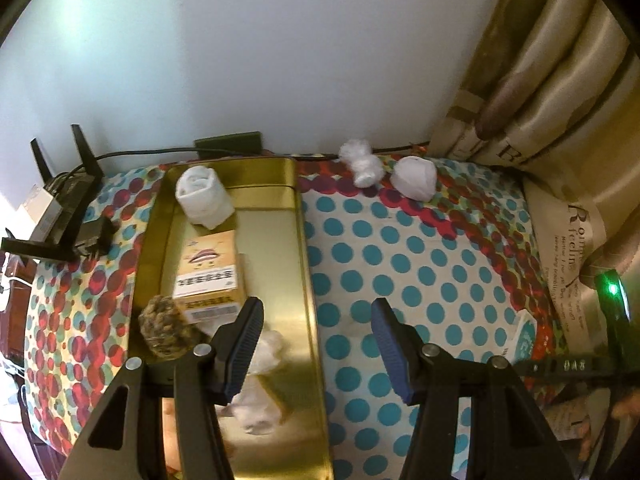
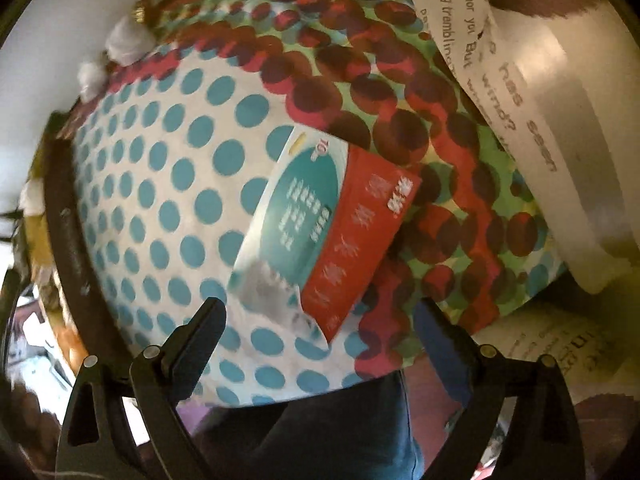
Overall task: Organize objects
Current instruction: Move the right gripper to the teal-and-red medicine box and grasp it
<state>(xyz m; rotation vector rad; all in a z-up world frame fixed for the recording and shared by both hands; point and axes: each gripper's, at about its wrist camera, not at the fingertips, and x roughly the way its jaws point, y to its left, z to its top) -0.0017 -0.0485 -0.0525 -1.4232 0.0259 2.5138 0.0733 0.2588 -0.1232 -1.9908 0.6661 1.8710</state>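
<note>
A gold metal tray (image 1: pixel 298 248) lies on the dotted tablecloth (image 1: pixel 400 264). In it are a rolled white cloth (image 1: pixel 204 196), a yellow carton (image 1: pixel 210 274), a brown pinecone-like ball (image 1: pixel 164 330) and crumpled white tissue (image 1: pixel 266 354). My left gripper (image 1: pixel 316 346) is open and empty over the tray's right rim. A white fluffy wad (image 1: pixel 360 164) and a white lump (image 1: pixel 414 178) lie at the table's back. My right gripper (image 2: pixel 320 350) is open, just short of a teal and red flat packet (image 2: pixel 320 232) that also shows in the left wrist view (image 1: pixel 524 338).
A black router (image 1: pixel 68 208) with antennas and cables stands at the back left. A printed beige curtain (image 1: pixel 560 92) hangs at the right and drapes onto the table (image 2: pixel 540 100). The wall runs behind the table. The table's near edge (image 2: pixel 320 388) is just below the packet.
</note>
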